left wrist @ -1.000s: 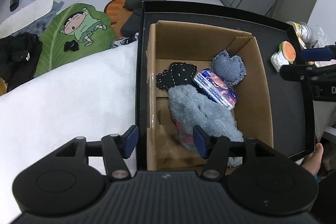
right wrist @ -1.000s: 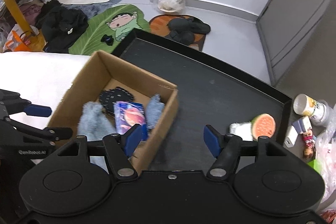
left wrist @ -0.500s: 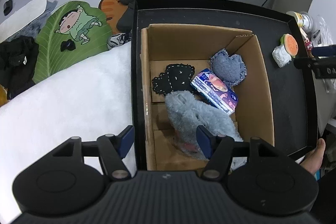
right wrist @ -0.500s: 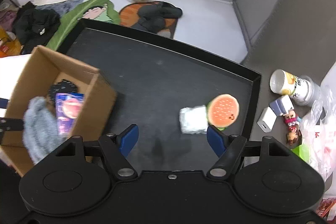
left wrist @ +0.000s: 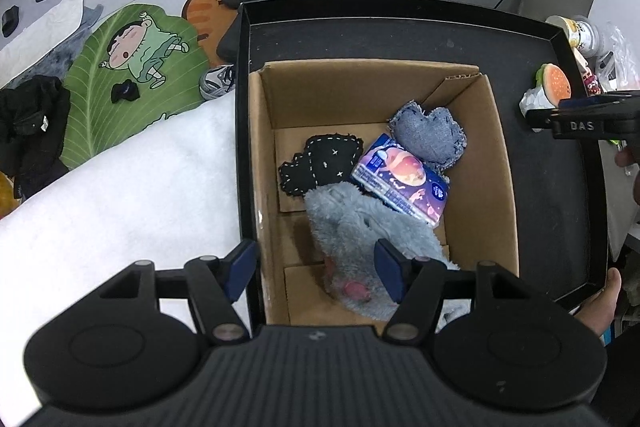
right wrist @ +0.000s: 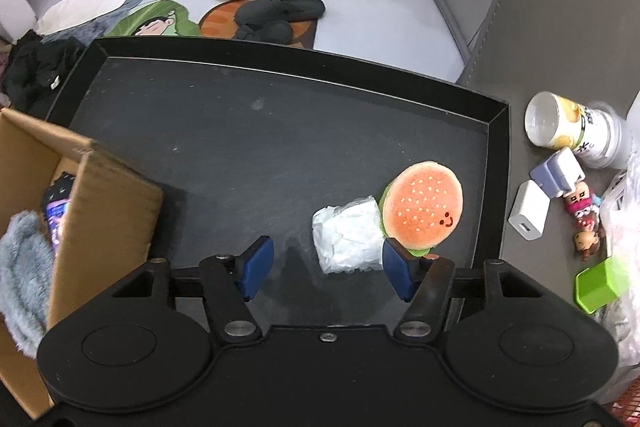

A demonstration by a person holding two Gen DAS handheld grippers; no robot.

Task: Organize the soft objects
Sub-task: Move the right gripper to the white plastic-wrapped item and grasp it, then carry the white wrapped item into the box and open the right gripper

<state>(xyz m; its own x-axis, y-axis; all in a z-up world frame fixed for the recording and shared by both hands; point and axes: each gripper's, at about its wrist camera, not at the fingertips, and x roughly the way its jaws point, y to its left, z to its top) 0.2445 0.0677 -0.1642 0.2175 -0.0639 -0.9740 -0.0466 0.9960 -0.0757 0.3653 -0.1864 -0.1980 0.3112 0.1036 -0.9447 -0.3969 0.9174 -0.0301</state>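
A cardboard box (left wrist: pixel 496 187) stands on a black tray (left wrist: pixel 560 195). It holds a grey fluffy plush (left wrist: pixel 360 227), a black stitched pillow (left wrist: pixel 320 163), a denim heart pillow (left wrist: pixel 430 133) and a blue tissue pack (left wrist: pixel 400 183). My left gripper (left wrist: pixel 316 269) is open and empty above the box's near left corner. My right gripper (right wrist: pixel 328 267) is open and empty, just above a white soft packet (right wrist: pixel 348 235) and an orange burger plush (right wrist: pixel 422 205) on the tray (right wrist: pixel 240 131). The box (right wrist: pixel 100 211) is at the left in the right wrist view.
A white cushion (left wrist: pixel 120 207) lies left of the tray. A can (right wrist: pixel 572 127), a white charger (right wrist: pixel 528 215), small dolls (right wrist: pixel 582 215) and a green cube (right wrist: pixel 604 283) sit right of the tray. Floor mats, slippers (right wrist: pixel 280 11) and clothes lie beyond.
My right gripper has swung right from over the box to over the white packet and burger plush. My left gripper has shifted slightly; the box contents are unchanged.
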